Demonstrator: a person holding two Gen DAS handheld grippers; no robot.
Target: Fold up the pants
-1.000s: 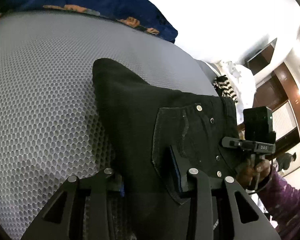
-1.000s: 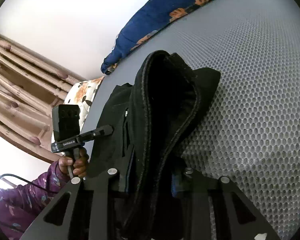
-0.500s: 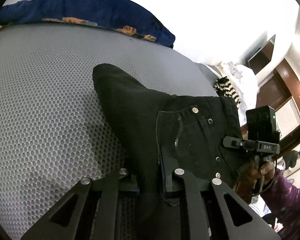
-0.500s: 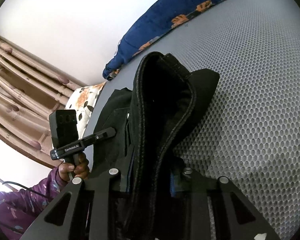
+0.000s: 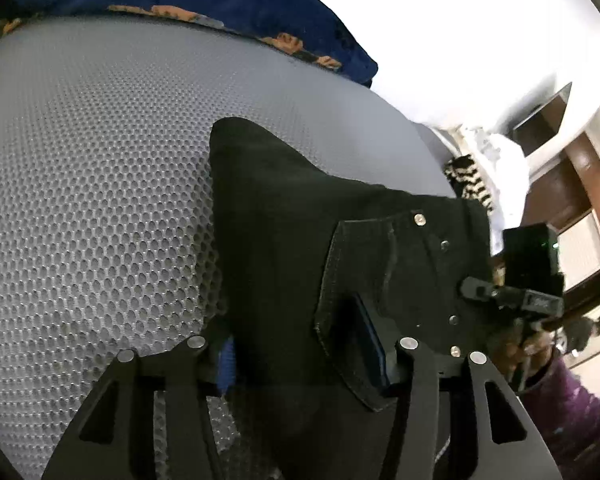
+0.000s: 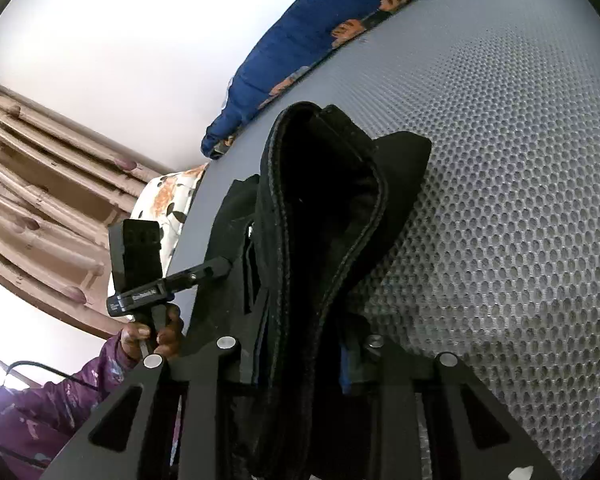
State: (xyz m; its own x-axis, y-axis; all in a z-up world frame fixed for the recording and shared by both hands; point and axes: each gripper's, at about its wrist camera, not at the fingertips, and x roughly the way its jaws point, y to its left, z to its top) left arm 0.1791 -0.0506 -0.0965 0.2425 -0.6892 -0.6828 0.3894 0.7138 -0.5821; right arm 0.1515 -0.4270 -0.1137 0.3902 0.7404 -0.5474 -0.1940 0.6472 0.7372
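Note:
Black pants (image 5: 300, 240) lie folded on a grey mesh mattress (image 5: 100, 200), back pocket with metal rivets facing up. My left gripper (image 5: 304, 356) has its jaws spread wide around the pants' near edge; the blue pads stand apart from the cloth. My right gripper (image 6: 300, 360) is shut on the pants (image 6: 320, 220), pinching the thick waistband layers, which rise upright between its fingers. Each gripper shows in the other's view, held in a hand at the pants' far side.
A dark blue pillow with orange print (image 5: 220, 0) lies at the head of the mattress. A floral pillow (image 6: 168, 196) and a bamboo frame (image 6: 40, 184) stand to the left. A striped cloth (image 5: 470, 180) lies past the mattress edge.
My left gripper's jaws closed on the pants' edge half a second ago and have now opened wide again. My right gripper keeps its grip and has barely moved.

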